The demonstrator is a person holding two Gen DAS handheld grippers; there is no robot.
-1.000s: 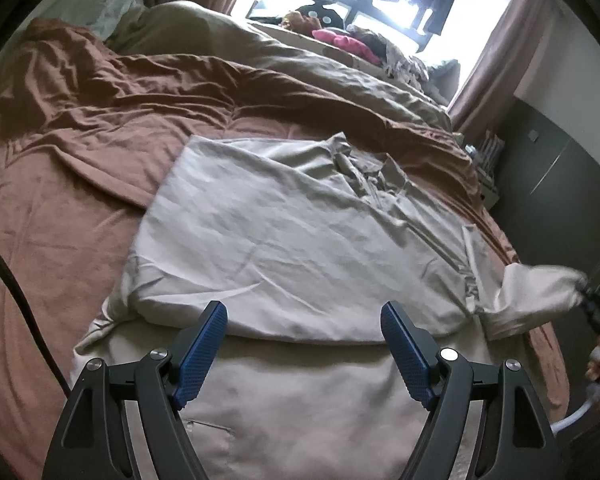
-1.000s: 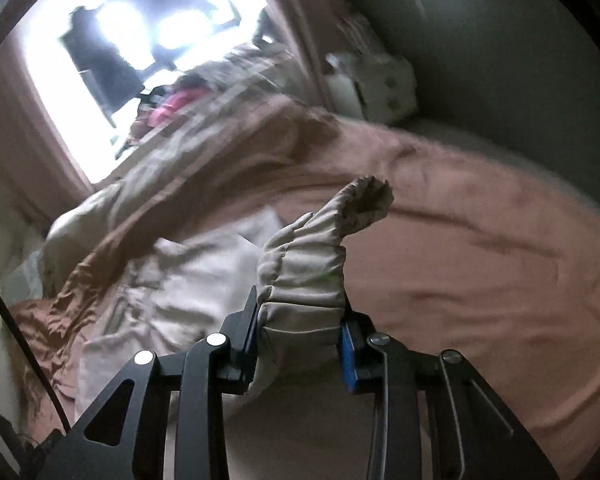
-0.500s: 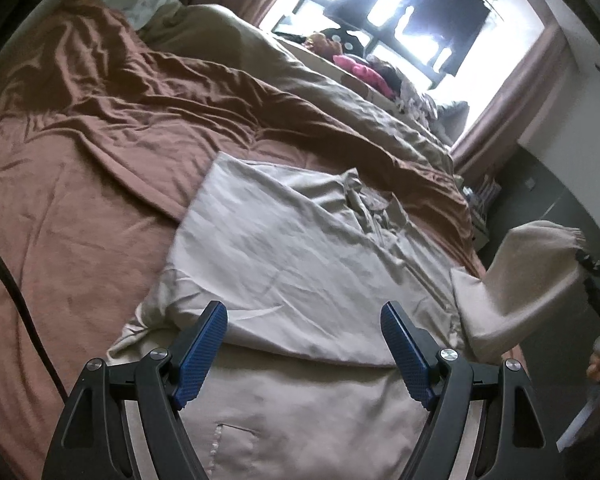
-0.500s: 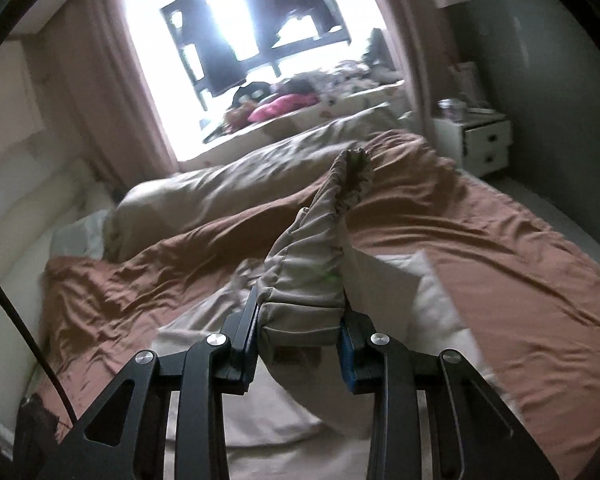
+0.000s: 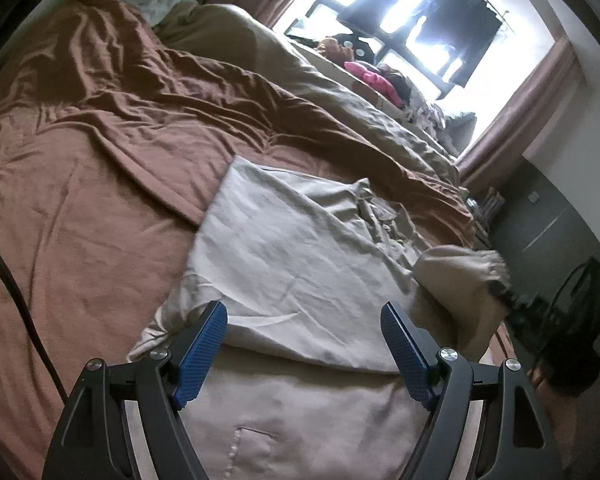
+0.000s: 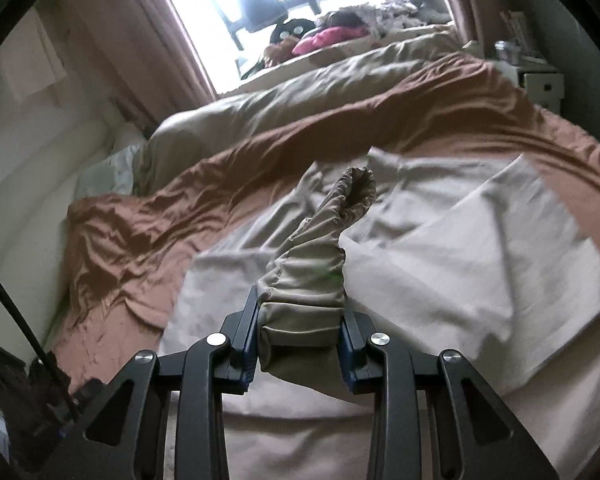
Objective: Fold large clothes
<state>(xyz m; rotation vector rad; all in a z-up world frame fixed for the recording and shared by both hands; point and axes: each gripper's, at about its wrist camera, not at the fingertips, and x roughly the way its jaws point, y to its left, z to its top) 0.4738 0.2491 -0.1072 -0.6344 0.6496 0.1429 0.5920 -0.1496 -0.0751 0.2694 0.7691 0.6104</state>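
Right wrist view: the right gripper clamps the gathered beige cuffed sleeve above the pale beige cloth garment on the brown bedspread. Left gripper hovers wide, holding nothing, over the garment's near fold.

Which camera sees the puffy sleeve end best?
The right wrist view: the sleeve cuff fills the middle, clamped in the right gripper. The left wrist view shows only the bunched sleeve off to the side, partly blurred.
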